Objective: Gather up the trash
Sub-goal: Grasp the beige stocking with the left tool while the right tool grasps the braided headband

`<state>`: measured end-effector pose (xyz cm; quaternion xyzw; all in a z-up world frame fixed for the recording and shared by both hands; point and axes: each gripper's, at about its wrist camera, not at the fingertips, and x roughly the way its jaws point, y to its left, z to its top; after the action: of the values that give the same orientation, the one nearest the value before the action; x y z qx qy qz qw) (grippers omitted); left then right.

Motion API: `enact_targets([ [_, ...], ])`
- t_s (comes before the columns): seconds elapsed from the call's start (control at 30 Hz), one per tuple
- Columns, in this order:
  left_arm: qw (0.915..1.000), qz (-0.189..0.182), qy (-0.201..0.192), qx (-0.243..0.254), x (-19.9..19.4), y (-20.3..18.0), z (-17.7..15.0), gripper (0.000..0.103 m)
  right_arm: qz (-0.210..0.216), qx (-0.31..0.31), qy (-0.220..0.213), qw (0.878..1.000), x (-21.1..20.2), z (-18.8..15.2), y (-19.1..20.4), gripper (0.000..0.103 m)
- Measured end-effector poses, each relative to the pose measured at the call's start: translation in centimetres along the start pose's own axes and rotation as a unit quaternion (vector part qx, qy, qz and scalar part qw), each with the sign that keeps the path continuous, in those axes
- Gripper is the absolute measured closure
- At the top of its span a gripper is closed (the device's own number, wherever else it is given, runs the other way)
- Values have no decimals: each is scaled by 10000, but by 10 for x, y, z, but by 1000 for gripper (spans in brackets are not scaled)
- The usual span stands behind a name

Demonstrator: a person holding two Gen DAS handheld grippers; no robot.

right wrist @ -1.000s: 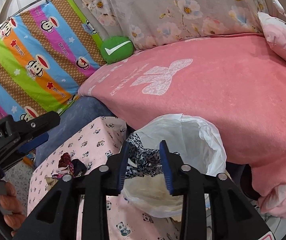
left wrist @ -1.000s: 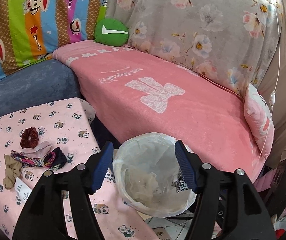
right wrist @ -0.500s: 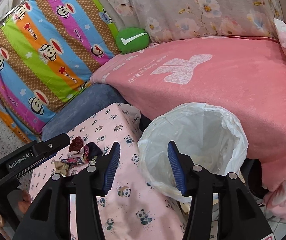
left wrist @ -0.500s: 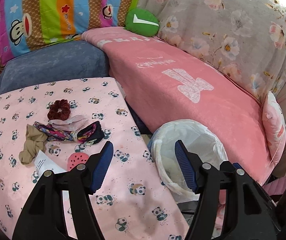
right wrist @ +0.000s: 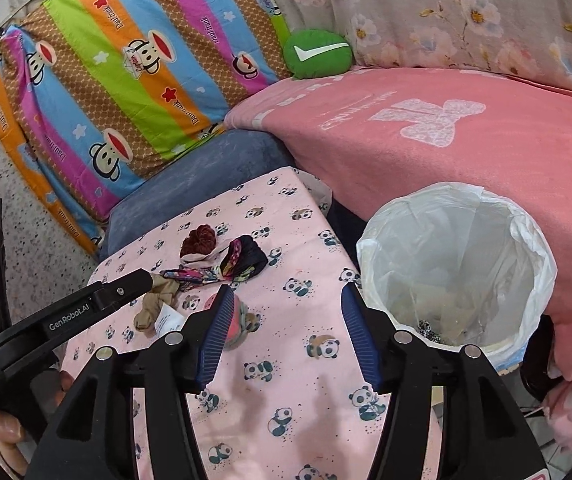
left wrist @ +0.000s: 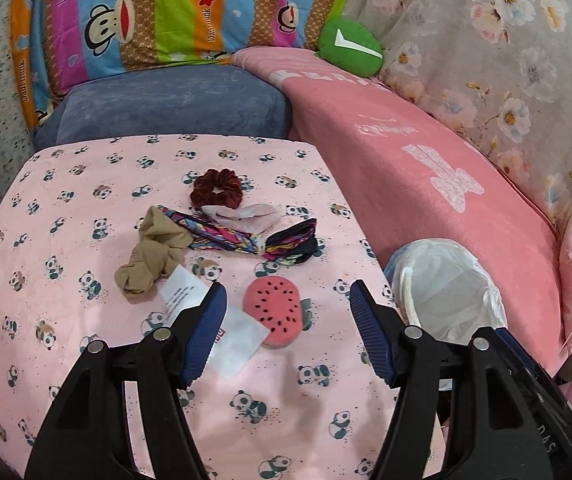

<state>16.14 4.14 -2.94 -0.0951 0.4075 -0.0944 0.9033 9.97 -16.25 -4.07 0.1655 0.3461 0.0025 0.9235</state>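
On the pink panda tablecloth (left wrist: 65, 240) lie a dark red scrunchie (left wrist: 215, 192), a patterned headband (left wrist: 245, 236), a beige stocking (left wrist: 153, 256), white paper slips (left wrist: 183, 292) and a watermelon sponge (left wrist: 279, 310). My left gripper (left wrist: 288, 330) is open and empty, just above the sponge. My right gripper (right wrist: 283, 334) is open and empty over the table, left of the bin (right wrist: 458, 264), which is lined with a white bag and holds a leopard-print cloth (right wrist: 428, 328). The bin (left wrist: 446, 292) also shows right of the table in the left wrist view.
A pink-covered sofa (left wrist: 426, 168) runs behind the bin, with a green cushion (left wrist: 350, 48), a striped monkey blanket (right wrist: 125, 72) and a blue cushion (left wrist: 173, 104). The left gripper's body (right wrist: 65, 316) shows at the left of the right wrist view.
The right gripper opened and let the leopard-print cloth fall into the bin, then drew back left over the table. The left gripper swung from the bin to the items on the table.
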Motion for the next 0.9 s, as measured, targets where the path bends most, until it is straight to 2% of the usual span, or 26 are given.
enact_targets([
  [0.73,9974,533,127,-471,4,80,-11,42,226,-514,358,9978,31,-16,65,48],
  [0.9,9962,637,168,-578,8,94,-11,37,255,-566,418,9972,40,-16,73,48],
])
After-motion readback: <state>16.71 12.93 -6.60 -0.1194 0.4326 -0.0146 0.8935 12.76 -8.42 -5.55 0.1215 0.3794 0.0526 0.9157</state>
